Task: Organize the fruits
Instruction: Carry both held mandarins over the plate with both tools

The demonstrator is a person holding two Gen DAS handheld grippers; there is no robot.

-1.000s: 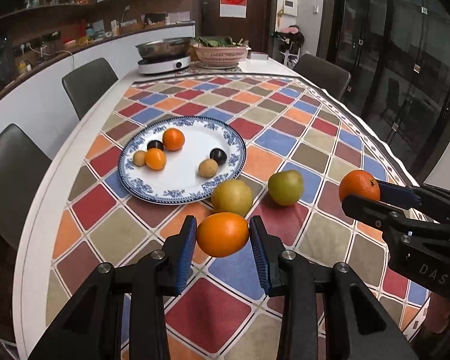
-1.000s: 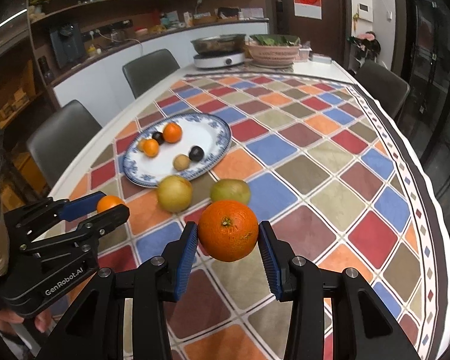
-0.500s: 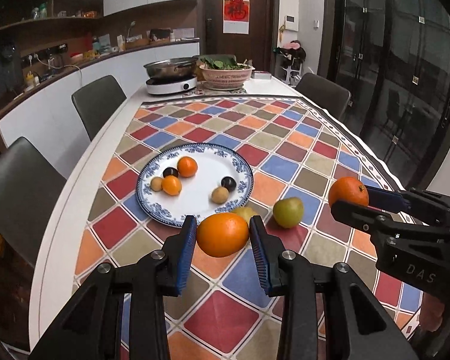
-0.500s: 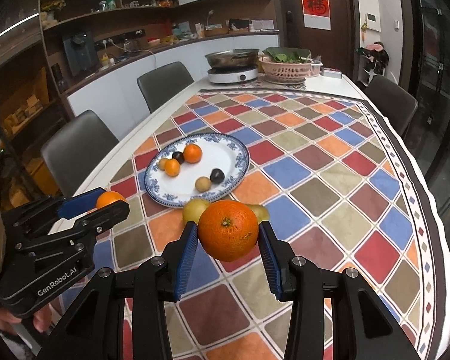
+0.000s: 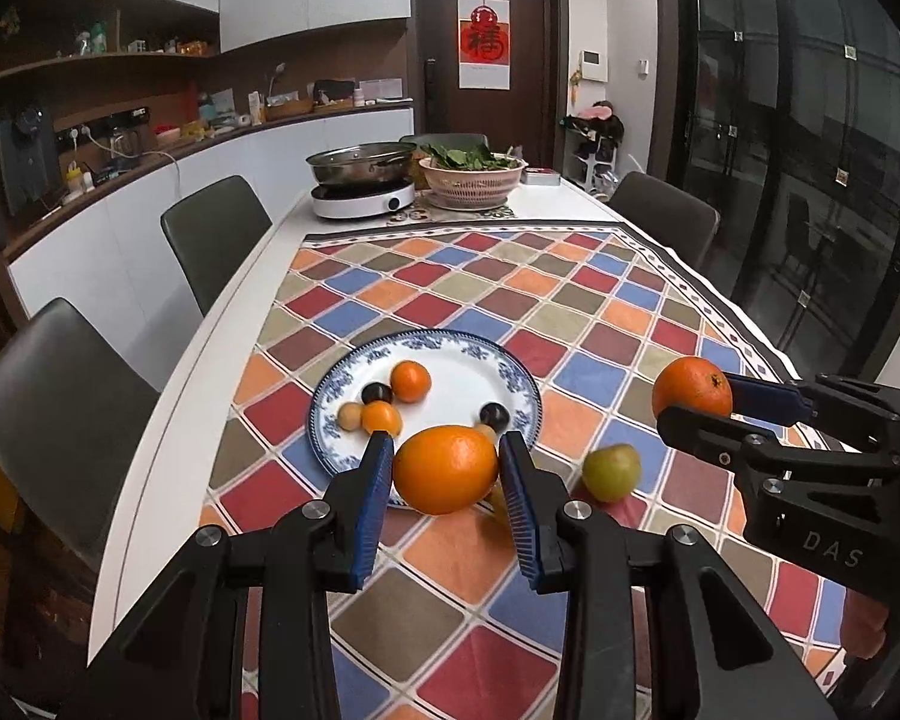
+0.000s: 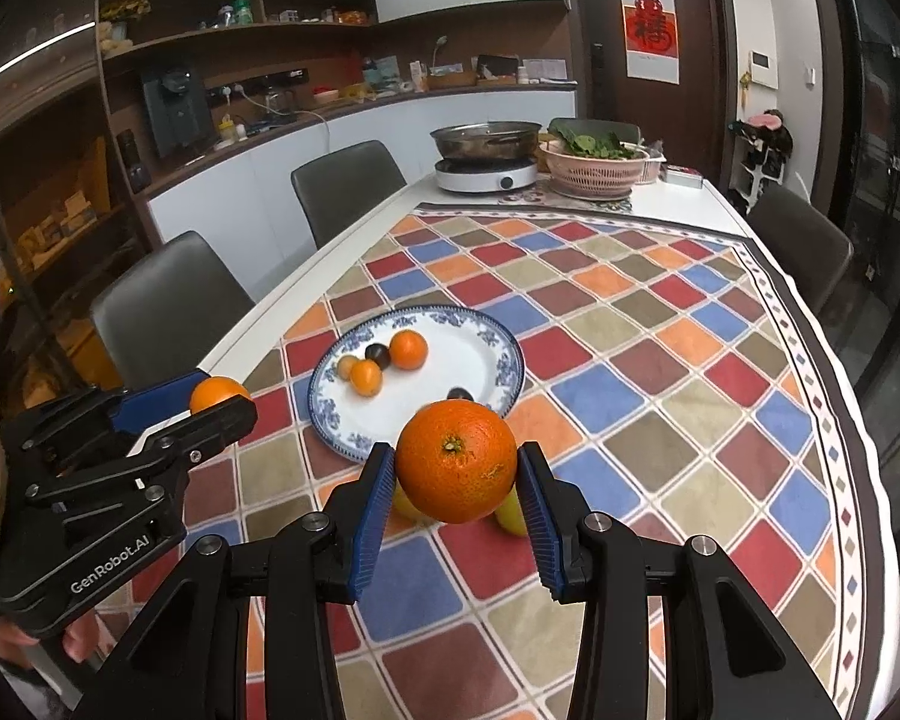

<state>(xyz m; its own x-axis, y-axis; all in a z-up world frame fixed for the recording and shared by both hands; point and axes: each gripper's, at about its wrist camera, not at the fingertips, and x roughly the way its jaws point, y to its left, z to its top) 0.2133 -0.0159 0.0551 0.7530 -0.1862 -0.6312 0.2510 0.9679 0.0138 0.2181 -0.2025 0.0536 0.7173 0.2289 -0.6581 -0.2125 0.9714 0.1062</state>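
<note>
My left gripper [image 5: 444, 450] is shut on a smooth orange [image 5: 444, 477], held in the air over the near rim of the blue-and-white plate [image 5: 513, 375]. My right gripper [image 6: 456, 456] is shut on a rougher orange [image 6: 456, 471], also lifted, near the plate [image 6: 501, 354]. On the plate lie two small oranges [image 6: 408, 349], two dark plums [image 6: 377, 353] and small yellow fruits. A green apple [image 5: 611, 472] sits on the chequered cloth; a yellow fruit beside it is mostly hidden by the held oranges. Each view shows the other gripper [image 5: 693, 399] [image 6: 222, 397] from the side.
At the table's far end stand an induction cooker with a steel pan [image 5: 363, 195] and a pink basket of greens [image 5: 473, 180]. Grey chairs [image 5: 216, 234] line the left side, another [image 5: 666, 216] stands at the far right. The white table edge [image 5: 168, 420] runs on the left.
Both grippers have risen with their oranges still gripped. The plate and the loose fruits now look smaller and farther below, and more of the room shows.
</note>
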